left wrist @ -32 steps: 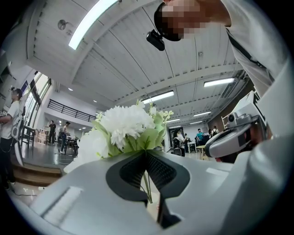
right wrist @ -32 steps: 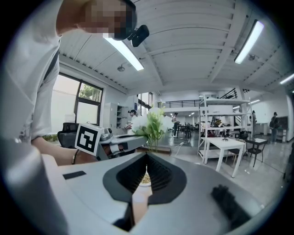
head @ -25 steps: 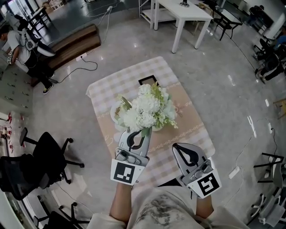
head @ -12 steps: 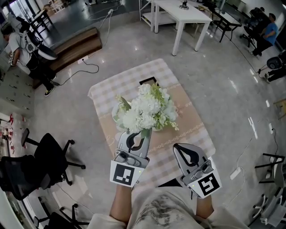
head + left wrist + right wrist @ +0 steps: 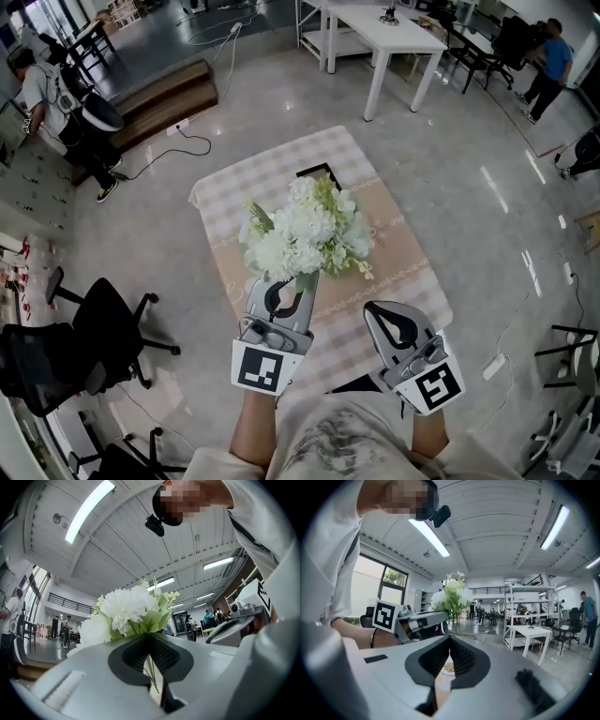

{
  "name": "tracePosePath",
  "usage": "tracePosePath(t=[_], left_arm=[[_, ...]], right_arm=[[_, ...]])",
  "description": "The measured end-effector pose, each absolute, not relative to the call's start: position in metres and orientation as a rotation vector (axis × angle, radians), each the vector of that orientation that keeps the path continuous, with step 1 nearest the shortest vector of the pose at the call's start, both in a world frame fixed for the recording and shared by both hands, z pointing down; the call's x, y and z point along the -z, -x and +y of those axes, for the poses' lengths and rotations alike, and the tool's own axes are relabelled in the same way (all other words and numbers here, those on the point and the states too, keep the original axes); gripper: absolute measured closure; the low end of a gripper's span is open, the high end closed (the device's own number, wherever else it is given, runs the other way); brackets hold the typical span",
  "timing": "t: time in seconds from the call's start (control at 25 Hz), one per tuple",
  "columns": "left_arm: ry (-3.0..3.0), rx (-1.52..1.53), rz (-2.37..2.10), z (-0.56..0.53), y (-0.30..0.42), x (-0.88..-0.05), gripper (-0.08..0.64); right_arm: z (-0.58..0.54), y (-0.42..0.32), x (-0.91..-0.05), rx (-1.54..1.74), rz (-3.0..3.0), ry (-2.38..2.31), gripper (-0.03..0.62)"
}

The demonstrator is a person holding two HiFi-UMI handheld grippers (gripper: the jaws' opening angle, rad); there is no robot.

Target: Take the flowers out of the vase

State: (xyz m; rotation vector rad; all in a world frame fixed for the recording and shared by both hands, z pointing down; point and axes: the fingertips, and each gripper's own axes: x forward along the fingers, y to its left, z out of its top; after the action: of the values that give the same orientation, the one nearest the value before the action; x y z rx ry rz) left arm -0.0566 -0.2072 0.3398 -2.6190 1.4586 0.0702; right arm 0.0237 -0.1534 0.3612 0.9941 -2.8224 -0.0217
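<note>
The flowers (image 5: 307, 230) are hanging over the middle of the table (image 5: 281, 161), directly ahead of the left gripper (image 5: 303, 276), whose closed jaws are pinching their stems. The right gripper (image 5: 377, 309) is hovering shut and empty over the table's near edge.

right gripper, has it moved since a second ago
No. The right gripper keeps its spot over the near edge of the checked tablecloth.

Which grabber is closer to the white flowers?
Left. The left gripper is shut on the stems of the white flowers, just below the blooms. The right gripper is shut and empty, off to the side and apart from them.
</note>
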Motion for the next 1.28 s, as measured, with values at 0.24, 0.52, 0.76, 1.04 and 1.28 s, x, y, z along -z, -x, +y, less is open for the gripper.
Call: tracePosePath(t=[0.24, 0.52, 0.76, 1.04, 1.28], left_arm=[[2.580, -0.064, 1.459, -0.203, 0.059, -0.330, 0.551], [2.542, -0.060, 1.460, -0.195, 0.064, -0.322, 0.552], [2.519, -0.059, 1.458, -0.183, 0.071, -0.317, 0.551], [2.526, -0.041, 1.440, -0.174, 0.072, -0.321, 0.552], [2.525, -0.037, 1.423, -0.162, 0.072, -0.321, 0.552]], right_arm=[[-0.151, -0.023, -0.355, 0.038, -2.837, -0.987, 0.575], [-0.146, -0.019, -0.351, 0.056, -2.853, -0.978, 0.575], [-0.135, -0.011, -0.349, 0.063, -2.850, -0.965, 0.575], [-0.130, -0.007, -0.350, 0.058, -2.846, -0.966, 0.575], [-0.124, -0.004, -0.349, 0.069, -2.852, -0.967, 0.575]])
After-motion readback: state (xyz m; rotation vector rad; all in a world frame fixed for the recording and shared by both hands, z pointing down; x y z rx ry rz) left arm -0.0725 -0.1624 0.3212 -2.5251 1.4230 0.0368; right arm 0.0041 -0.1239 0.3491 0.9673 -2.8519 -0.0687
